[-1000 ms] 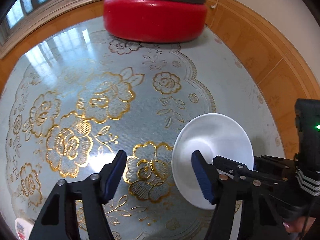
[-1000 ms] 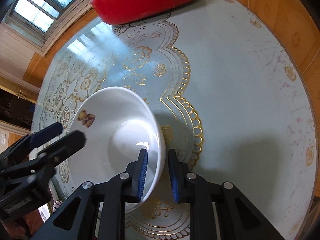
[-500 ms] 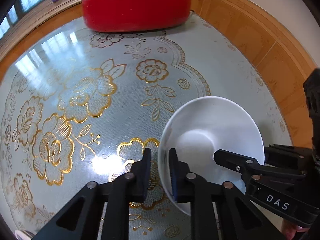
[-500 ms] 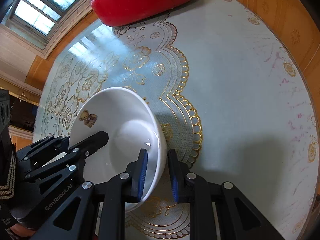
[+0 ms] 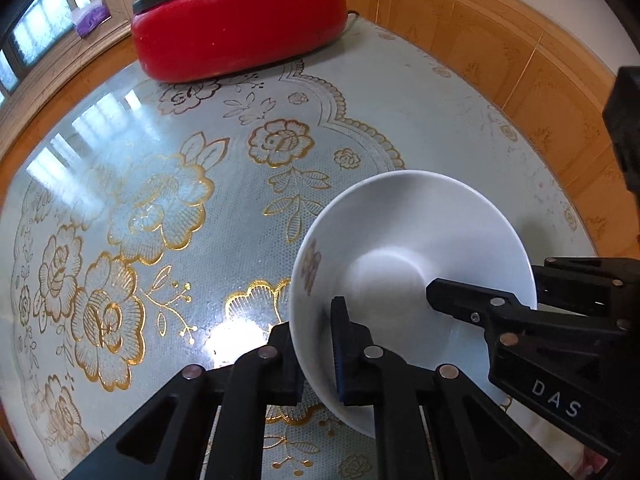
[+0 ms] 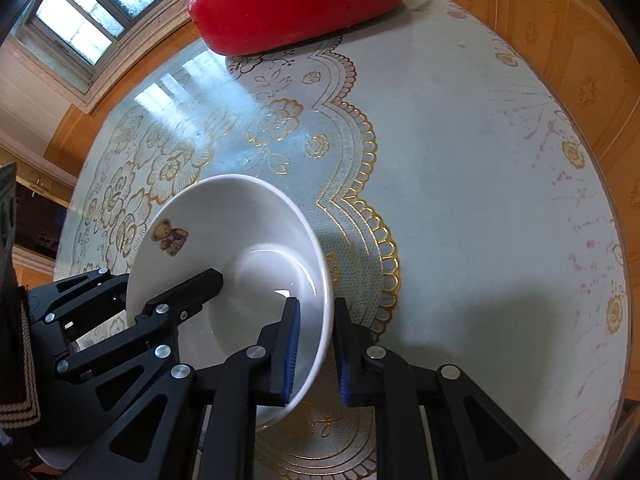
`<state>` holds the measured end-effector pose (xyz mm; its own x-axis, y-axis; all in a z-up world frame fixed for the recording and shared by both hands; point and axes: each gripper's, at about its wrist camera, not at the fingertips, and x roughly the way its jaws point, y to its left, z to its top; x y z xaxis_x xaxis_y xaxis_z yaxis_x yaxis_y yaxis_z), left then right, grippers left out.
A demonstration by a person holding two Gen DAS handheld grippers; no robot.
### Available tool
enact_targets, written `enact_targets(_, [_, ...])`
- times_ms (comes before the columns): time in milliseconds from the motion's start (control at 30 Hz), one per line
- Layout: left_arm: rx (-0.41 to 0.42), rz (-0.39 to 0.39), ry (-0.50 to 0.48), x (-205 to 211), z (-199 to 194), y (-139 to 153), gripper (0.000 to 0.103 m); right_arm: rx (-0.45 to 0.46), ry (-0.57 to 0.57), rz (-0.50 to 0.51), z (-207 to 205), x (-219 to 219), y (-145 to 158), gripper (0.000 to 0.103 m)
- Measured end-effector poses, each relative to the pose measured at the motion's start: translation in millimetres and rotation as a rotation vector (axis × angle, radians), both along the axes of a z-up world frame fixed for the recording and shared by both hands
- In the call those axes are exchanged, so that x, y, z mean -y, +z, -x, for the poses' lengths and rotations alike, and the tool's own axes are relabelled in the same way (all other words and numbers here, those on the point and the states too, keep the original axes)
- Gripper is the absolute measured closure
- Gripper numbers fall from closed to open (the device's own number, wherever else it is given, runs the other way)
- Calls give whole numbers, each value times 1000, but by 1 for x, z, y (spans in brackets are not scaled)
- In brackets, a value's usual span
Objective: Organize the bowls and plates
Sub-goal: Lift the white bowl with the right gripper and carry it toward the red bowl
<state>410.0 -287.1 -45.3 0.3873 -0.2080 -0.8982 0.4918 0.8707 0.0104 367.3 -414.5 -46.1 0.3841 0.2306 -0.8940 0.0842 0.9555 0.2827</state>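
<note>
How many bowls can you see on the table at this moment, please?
1: a white bowl with a bear print, on the table's near side, its rim clamped by the left gripper and right gripper. Others may lie outside the views.

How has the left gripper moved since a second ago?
Yes. In the right wrist view, the left gripper has come in from the left over the tablecloth and closed on the bowl's near rim.

Daylight is admitted by the window [image 6: 84, 20]; glare is thrown across the table [image 5: 224, 340] (edges heavily bowed).
</note>
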Motion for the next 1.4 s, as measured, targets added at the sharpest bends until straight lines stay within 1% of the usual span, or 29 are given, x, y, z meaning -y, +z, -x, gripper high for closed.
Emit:
enact_targets(67, [3, 20, -9, -2, 1, 3, 93, 0, -6, -16, 1, 3, 0, 89])
enact_targets(200, [26, 29, -43, -2, 4, 6, 94, -10, -29, -54, 4, 10, -1, 91])
enact_targets(533, [30, 68, -58, -2, 13, 15, 95, -16, -92, -137, 14, 25, -1, 91])
enact_targets(700, [34, 96, -53, -7, 20, 21, 95, 7, -122, -186, 21, 33, 8, 90])
enact_targets(800, [36, 109, -54, -10, 24, 24, 95, 28, -125, -174, 22, 33, 16, 90])
enact_targets(1033, [55, 142, -48, -15, 34, 34, 95, 52, -145, -213, 29, 34, 25, 90])
enact_targets(1200, [79, 159, -41, -21, 44, 47, 94, 65, -146, -238, 35, 32, 32, 90])
enact_targets(1400, [120, 182, -37, -32, 60, 68, 94, 98, -123, -246, 47, 24, 53, 89])
